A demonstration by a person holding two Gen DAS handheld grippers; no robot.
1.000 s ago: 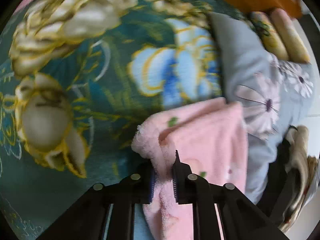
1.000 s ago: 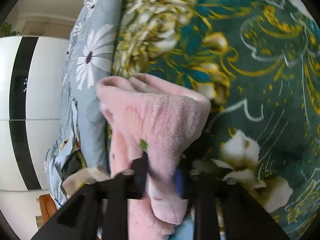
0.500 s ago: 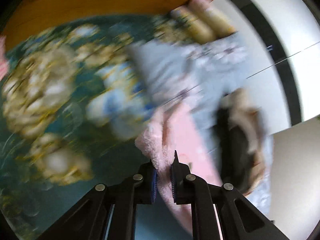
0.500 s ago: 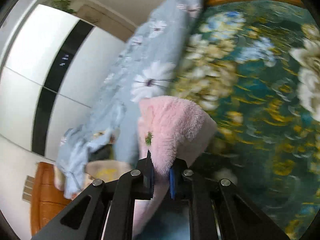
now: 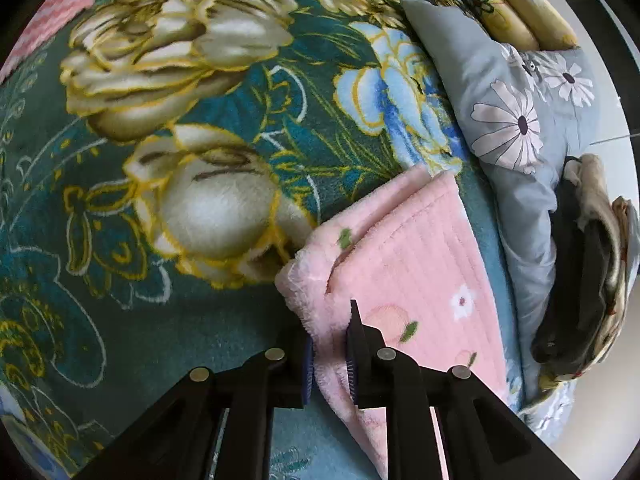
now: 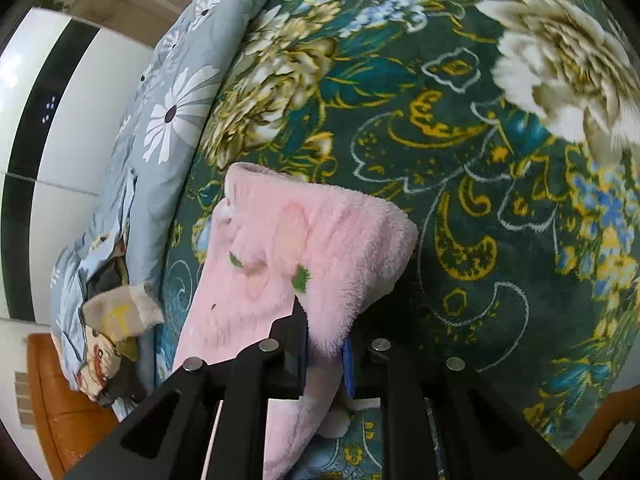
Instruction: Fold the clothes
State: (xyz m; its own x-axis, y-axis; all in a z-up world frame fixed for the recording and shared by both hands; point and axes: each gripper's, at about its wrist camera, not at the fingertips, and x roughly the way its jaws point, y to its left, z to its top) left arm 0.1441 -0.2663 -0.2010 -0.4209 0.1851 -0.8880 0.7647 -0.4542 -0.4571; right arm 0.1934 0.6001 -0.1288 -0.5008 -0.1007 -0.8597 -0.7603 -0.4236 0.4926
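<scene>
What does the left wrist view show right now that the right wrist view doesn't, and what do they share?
Only the left wrist view: two rolled yellow-patterned pillows at the bed's top edge, and a pink knit cloth in the far corner.

Only the right wrist view: a white wardrobe with a black stripe and an orange wooden bed frame.

Both: the fluffy pink garment between each hand-held gripper's opening jaws, left and right, the dark green floral blanket, and the grey daisy-print quilt.
</scene>
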